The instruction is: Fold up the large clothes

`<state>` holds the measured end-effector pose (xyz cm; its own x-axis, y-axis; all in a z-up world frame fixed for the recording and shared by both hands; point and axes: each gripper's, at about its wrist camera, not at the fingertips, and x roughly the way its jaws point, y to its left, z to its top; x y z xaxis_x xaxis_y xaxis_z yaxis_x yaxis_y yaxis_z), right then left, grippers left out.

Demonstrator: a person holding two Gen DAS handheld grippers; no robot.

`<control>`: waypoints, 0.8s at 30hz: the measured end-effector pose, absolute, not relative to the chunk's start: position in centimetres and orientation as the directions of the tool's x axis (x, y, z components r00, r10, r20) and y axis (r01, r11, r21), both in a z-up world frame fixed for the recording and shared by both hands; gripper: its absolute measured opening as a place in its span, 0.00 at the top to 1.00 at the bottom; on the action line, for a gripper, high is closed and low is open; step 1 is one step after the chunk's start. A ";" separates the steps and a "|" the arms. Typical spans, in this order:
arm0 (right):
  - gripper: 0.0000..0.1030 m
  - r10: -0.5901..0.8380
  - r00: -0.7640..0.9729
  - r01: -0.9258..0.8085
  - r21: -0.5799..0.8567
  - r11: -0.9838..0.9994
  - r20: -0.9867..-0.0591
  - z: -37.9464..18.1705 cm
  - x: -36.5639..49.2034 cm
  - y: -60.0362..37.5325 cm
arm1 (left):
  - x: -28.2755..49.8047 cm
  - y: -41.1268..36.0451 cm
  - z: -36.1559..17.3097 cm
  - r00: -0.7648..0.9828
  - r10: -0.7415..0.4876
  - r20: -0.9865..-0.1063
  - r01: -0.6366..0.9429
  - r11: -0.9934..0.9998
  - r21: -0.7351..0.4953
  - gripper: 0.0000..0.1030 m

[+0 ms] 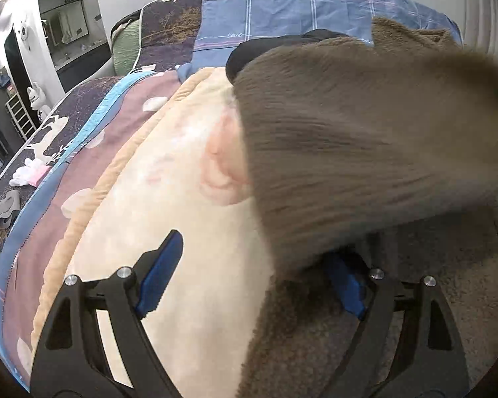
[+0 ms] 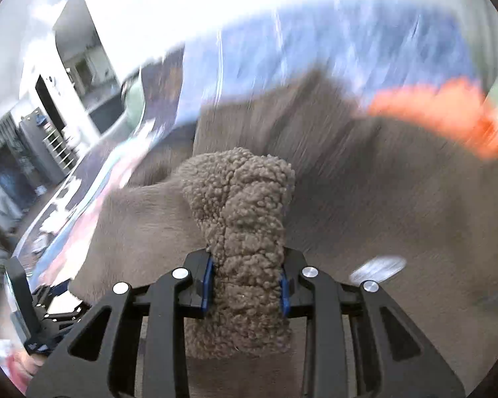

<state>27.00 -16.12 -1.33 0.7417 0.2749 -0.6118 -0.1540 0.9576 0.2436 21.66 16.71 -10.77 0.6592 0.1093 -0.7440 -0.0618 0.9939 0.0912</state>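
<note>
Brown fleece garment (image 1: 365,139) over cream blanket (image 1: 169,199), blurred

Grey-brown fleece garment (image 1: 365,139), cream blanket (image 1: 169,205) with pink blooms, blue plaid sheet (image 1: 282,10), blue-padded black gripper fingers (image 1: 162,265), orange cloth (image 2: 448,112)

Even, soft indoor light in both views; no hard shadows. Left wrist view mostly sharp, but the brown fleece garment (image 1: 365,152) smears with motion blur from 12 to 3 o'clock. Right wrist view heavily streaked throughout; only the fleece clamped in the right hand-held gripper (image 2: 247,285) stays crisp. White wall (image 2: 215,6) blown out at 12 o'clock. Fisheye bending and dark corners all round.
</note>
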 end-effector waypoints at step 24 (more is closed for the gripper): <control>0.54 0.296 0.677 -0.236 0.182 0.955 -0.674 -5.6 23.7 -17.8 | 26.5 11.7 -4.1 0.711 -0.289 -0.641 0.144 0.952 -0.270 0.54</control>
<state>23.75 -17.76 -5.59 0.6771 0.2955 -0.6740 -0.2356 0.9547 0.1819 26.54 11.74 -4.06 0.7112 -0.2892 -0.6407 0.1441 0.9521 -0.2697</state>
